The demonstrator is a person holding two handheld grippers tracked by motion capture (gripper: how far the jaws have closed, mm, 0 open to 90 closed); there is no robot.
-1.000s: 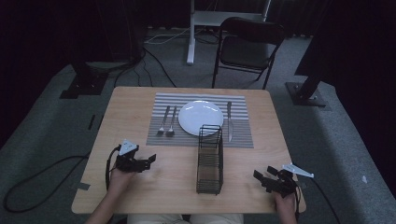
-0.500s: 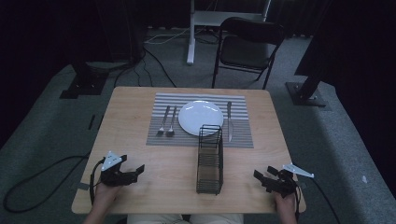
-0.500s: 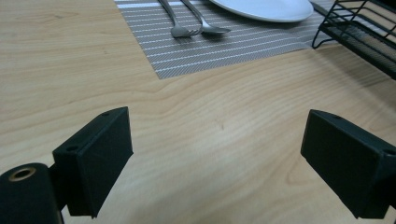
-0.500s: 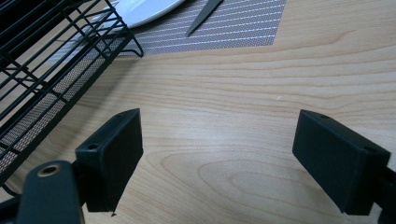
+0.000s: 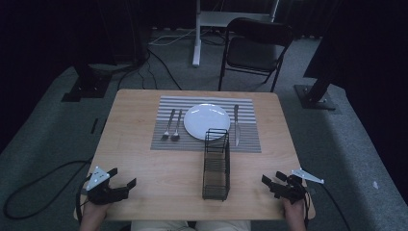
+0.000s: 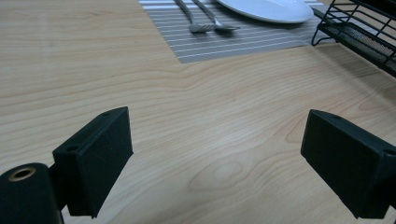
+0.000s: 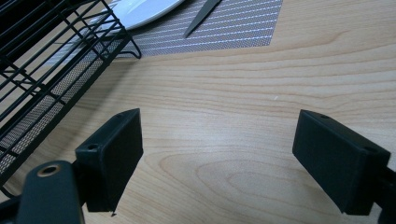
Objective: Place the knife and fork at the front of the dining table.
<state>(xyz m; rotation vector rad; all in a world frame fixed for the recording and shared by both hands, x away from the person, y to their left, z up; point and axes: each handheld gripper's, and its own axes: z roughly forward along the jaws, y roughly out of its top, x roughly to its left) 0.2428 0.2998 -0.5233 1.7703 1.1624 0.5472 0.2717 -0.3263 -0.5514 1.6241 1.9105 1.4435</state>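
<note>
Standing lengthwise near the front edge of the table point(image 5: 134, 120), the black wire rack point(image 5: 216, 163) sits between the two grippers, touched by neither. The left gripper point(image 5: 122, 185) rests at the front left corner, jaws wide apart over bare wood. The right gripper point(image 5: 269, 184) lies at the front right, jaws wide too. Behind the rack a striped placemat point(image 5: 192, 142) carries a white plate point(image 5: 207, 121), two forks point(image 5: 172, 126) and a knife point(image 5: 236, 124)

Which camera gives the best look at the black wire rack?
The high view: the whole rack stands there, between both tools. The left gripper view catches just a corner at top right; the right gripper view shows part of its mesh base and bars.
</note>
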